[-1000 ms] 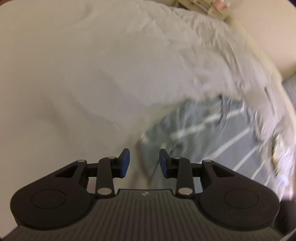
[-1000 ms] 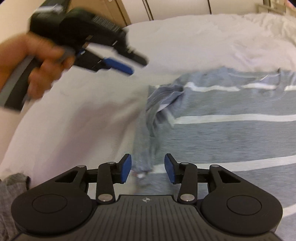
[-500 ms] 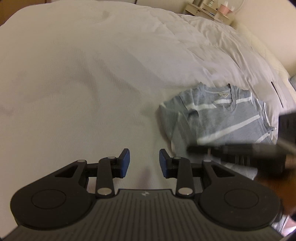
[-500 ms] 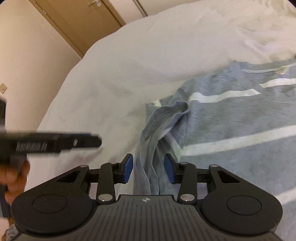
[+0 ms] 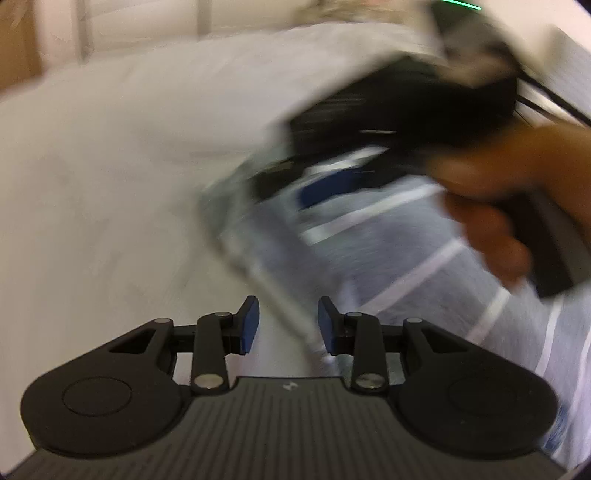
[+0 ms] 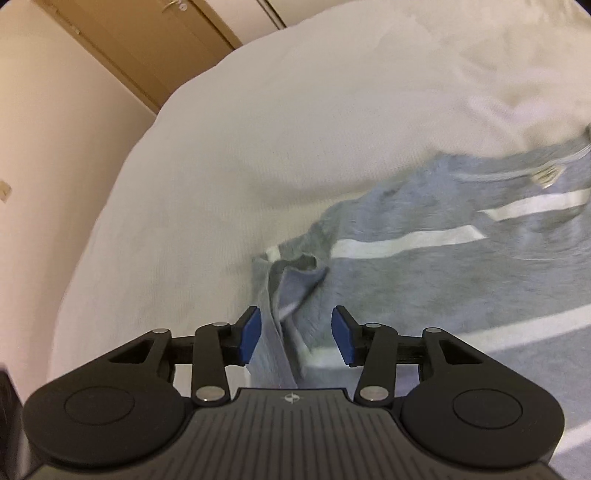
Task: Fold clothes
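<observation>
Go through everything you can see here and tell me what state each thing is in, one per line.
Left gripper: open, shirt edge between its fingers.
Right gripper: open, bunched sleeve between its fingers.
Grey striped shirt: lying on the bed, not yet folded, sleeve crumpled.
White bedcover: spread out, lightly wrinkled.
Door: closed.

White bed (image 6: 295, 147) lies bare toward its far and left edges, open for passage. In the left wrist view, the right claw (image 5: 314, 184) and hand (image 5: 491, 206) block the way over the grey striped shirt (image 5: 388, 266).

White bedspread (image 6: 295, 147), cream wall (image 6: 55, 129), brown wooden door (image 6: 147, 40), warm light
</observation>
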{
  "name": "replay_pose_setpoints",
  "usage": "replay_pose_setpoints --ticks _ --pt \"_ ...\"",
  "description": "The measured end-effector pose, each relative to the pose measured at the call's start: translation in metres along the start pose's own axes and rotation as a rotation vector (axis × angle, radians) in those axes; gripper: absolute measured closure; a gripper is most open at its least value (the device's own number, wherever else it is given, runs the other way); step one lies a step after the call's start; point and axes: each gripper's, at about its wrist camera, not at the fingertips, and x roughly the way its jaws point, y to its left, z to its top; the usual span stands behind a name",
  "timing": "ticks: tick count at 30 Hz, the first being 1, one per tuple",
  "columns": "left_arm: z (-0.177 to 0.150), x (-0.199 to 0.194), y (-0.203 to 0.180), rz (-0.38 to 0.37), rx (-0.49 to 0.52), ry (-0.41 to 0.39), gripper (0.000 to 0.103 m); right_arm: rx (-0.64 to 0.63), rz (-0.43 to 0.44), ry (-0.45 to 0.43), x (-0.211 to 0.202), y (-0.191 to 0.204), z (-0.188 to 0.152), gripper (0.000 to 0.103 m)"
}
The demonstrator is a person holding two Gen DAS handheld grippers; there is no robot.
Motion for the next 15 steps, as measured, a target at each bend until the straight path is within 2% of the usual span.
replay_pose_setpoints --ticks 5,7,8,9,10,15 --pt "-0.008 0.016 -0.024 -0.042 0.140 0.045 0.074 0.067 0.056 0.041 0.020 -0.007 0.019 0.053" --pt "-0.011 0.022 -0.027 -0.066 0.156 0.076 0.074 0.042 0.048 0.036 0.022 -0.005 0.022 0.055" --pt "-0.013 0.025 -0.027 -0.076 0.157 0.087 0.074 0.019 0.041 0.029 0.022 -0.003 0.023 0.061" --pt "-0.013 0.026 -0.027 -0.079 0.157 0.091 0.074 -0.004 0.033 0.021 0.021 -0.001 0.024 0.088" --pt "-0.014 0.026 -0.026 -0.082 0.153 0.094 0.074 -0.027 0.026 0.014 0.021 0.001 0.025 0.097" --pt "-0.013 0.028 -0.022 -0.109 0.134 0.114 0.073 -0.141 -0.010 -0.023 0.019 0.011 0.030 0.096"
